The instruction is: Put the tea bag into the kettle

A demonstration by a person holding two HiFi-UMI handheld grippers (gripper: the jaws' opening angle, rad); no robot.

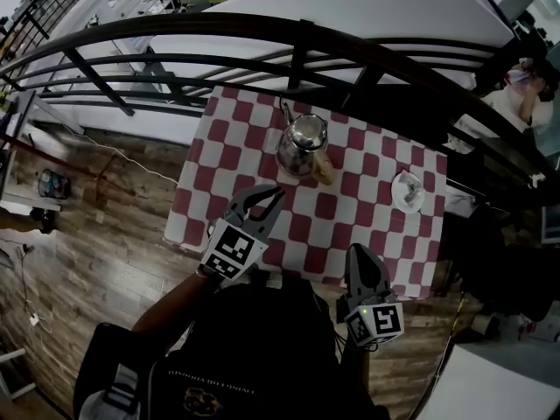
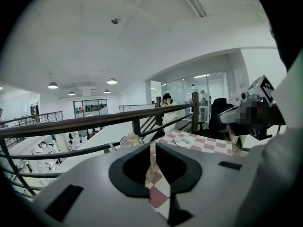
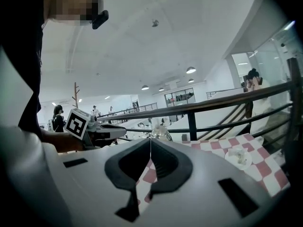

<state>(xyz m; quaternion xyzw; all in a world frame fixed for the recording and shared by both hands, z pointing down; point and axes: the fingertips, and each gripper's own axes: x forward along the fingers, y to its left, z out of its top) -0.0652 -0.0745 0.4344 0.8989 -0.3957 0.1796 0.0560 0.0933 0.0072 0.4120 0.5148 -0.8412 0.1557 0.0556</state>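
Note:
A shiny metal kettle (image 1: 302,143) stands at the far middle of the red-and-white checked table (image 1: 367,226). A tan object (image 1: 324,170) lies against its right side; I cannot tell what it is. A small white dish (image 1: 408,191) near the table's right edge holds a pale crumpled thing, possibly the tea bag. My left gripper (image 1: 278,191) hovers over the near left of the table, pointing at the kettle, jaws shut and empty. My right gripper (image 1: 357,252) is at the near edge, shut and empty. Kettle (image 2: 131,140) and dish (image 3: 238,157) show beyond the jaws.
A black metal railing (image 1: 297,55) runs just behind the table's far edge. Wooden floor (image 1: 105,234) lies to the left. A person sits beyond the railing at far right (image 1: 525,94). A white tabletop corner (image 1: 490,383) is at the bottom right.

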